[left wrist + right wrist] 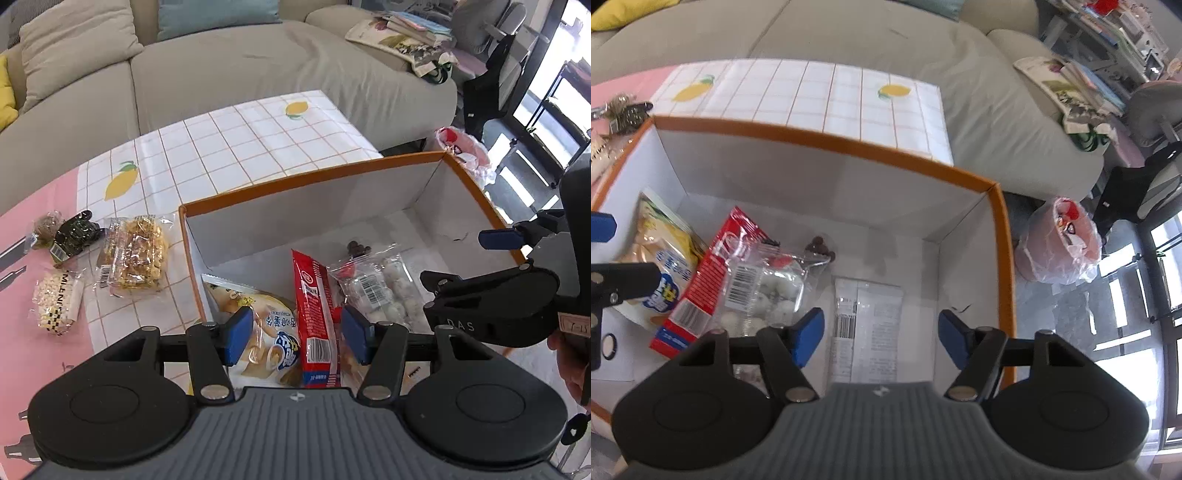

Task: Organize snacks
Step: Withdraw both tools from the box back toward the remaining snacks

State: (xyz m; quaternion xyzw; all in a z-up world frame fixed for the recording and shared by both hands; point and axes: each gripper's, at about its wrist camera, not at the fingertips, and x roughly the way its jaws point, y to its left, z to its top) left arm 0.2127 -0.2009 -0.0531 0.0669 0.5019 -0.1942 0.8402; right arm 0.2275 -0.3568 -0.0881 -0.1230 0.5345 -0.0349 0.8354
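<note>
An orange-rimmed white box (314,175) (827,138) stands on the table. Inside lie a yellow-and-white snack bag (258,317) (661,236), a red packet (314,302) (709,273), a clear bag of white balls (380,288) (768,288) and a white wrapper (866,328). My left gripper (297,334) is open above the box's near left, over the red packet and yellow bag. My right gripper (881,339) is open and empty over the white wrapper; it also shows in the left wrist view (495,295). Several wrapped snacks lie left of the box: a golden cracker pack (135,253), a dark pack (75,234) and a white-and-yellow pack (57,299).
The table has a lemon-print grid cloth (236,147) and a pink mat (22,295). A grey sofa (258,62) stands behind, with magazines (402,33) on it. A plastic-lined bin (1060,243) sits on the floor right of the box.
</note>
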